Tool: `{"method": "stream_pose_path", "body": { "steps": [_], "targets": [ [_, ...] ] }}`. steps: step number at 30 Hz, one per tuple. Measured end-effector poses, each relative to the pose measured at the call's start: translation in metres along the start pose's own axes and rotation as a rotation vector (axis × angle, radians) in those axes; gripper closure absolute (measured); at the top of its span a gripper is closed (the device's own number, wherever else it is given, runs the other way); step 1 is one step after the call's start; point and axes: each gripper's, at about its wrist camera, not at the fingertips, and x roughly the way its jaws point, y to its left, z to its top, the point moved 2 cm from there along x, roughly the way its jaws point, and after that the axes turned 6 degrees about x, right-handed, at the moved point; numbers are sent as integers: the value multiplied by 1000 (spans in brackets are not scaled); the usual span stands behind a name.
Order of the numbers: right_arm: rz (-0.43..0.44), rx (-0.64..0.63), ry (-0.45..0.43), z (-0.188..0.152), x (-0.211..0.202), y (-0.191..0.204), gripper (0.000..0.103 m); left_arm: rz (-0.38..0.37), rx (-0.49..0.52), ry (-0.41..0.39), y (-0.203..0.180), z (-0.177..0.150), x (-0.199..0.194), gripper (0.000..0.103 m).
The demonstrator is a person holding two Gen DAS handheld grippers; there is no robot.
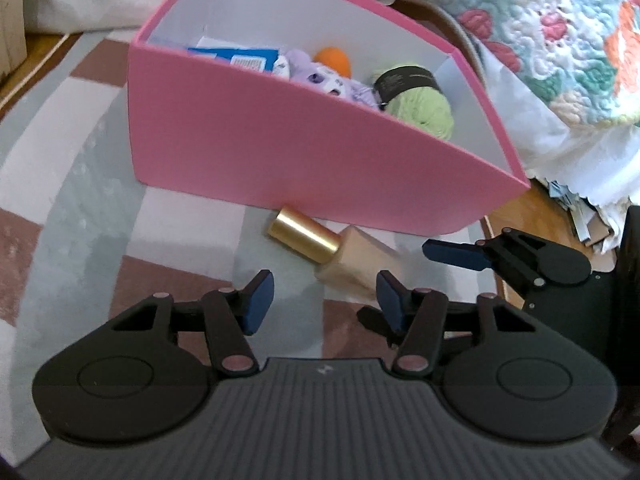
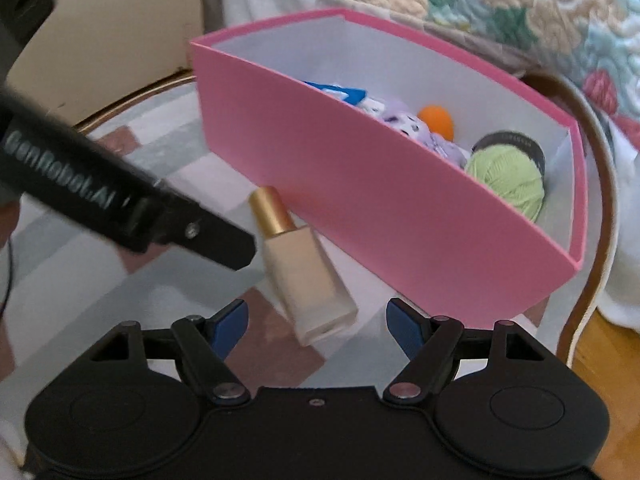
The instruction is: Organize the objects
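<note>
A beige bottle with a gold cap (image 1: 332, 254) lies on its side on the rug, against the near wall of the pink box (image 1: 280, 152). It also shows in the right wrist view (image 2: 300, 260). The pink box (image 2: 360, 200) holds a green yarn ball (image 1: 424, 106), an orange ball (image 1: 332, 60), a purple toy (image 1: 320, 76) and a blue packet (image 1: 240, 58). My left gripper (image 1: 324, 300) is open just before the bottle's base. My right gripper (image 2: 316, 320) is open, its fingers on either side of the bottle's base. The right gripper also shows in the left wrist view (image 1: 500, 252).
A checked grey, pink and white rug (image 1: 80, 200) covers the round table. A floral quilt (image 1: 560, 32) on a bed lies behind and to the right. The table's wooden rim (image 2: 596, 240) runs close behind the box. The left gripper's body (image 2: 100, 196) crosses the right wrist view.
</note>
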Motion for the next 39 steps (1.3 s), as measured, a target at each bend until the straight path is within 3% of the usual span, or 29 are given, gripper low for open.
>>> {"method": "stream_pose_path", "body": {
  "steps": [3,7,8,11,14,17,22,28,35,39],
  "targets": [
    [-2,51,2,1,10,-5,26,-37,-36,-4,6,-4,7,54],
    [37,102,28,-2,14,-2,52,-89,-71,-14,9,-7,8,58],
    [22,107,29,-3,14,0,53,-124,-106,-15,11,-9,8,58],
    [36,221,40,-4,11,-3,55,-194,-193,12,13,-15,9,58],
    [66,313,55,-11,3,-1,58,-161,-170,11,8,-19,7,59],
    [72,325,74,-17,-3,9,61,-132,-156,39,4,-23,11,64],
    [96,358,95,-23,-10,24,61,-153,-169,63,2,-30,12,69],
    [59,269,87,-25,-8,38,61,-154,-165,63,5,-31,11,68],
    [46,272,73,-22,6,40,61,-143,-161,73,4,-32,13,60],
    [107,416,76,-26,4,28,61,-149,-168,95,3,-33,13,55]
  ]
}}
